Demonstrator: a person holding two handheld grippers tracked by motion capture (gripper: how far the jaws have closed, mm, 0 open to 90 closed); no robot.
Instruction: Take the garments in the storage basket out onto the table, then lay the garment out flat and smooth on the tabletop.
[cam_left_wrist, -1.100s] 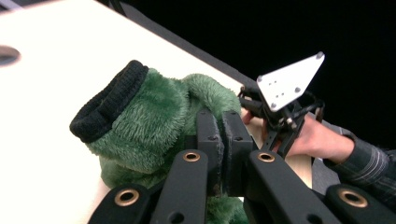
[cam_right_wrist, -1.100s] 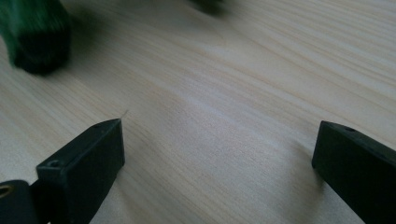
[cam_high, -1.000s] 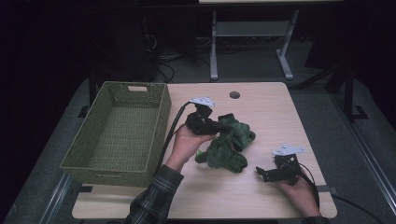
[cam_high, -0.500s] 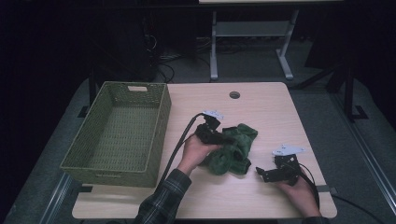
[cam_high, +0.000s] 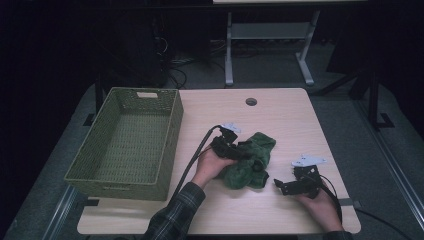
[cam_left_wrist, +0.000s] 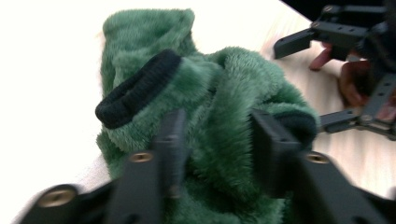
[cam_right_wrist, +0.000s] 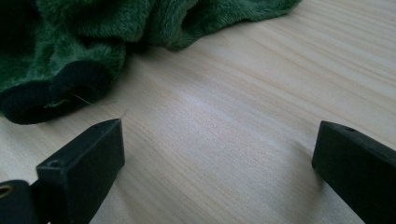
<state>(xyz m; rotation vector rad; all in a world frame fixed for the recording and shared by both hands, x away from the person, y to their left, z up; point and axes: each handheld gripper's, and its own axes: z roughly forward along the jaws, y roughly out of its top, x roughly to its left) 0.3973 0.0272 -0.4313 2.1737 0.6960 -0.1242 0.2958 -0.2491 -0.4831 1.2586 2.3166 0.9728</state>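
Green fleece garment (cam_left_wrist: 219, 135): bunched between my left gripper (cam_left_wrist: 217, 154) jaws, just opening, pads slack; right gripper (cam_right_wrist: 215, 154) agape beside it.

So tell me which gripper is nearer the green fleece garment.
Left. The left gripper is right on the green fleece garment, its jaws just opened with fleece bunched between them. The right gripper rests on the table beside the garment, jaws wide open, not touching it.

Lab, dark room, bare test table (cam_high: 280, 115), floor cables (cam_high: 185, 65)
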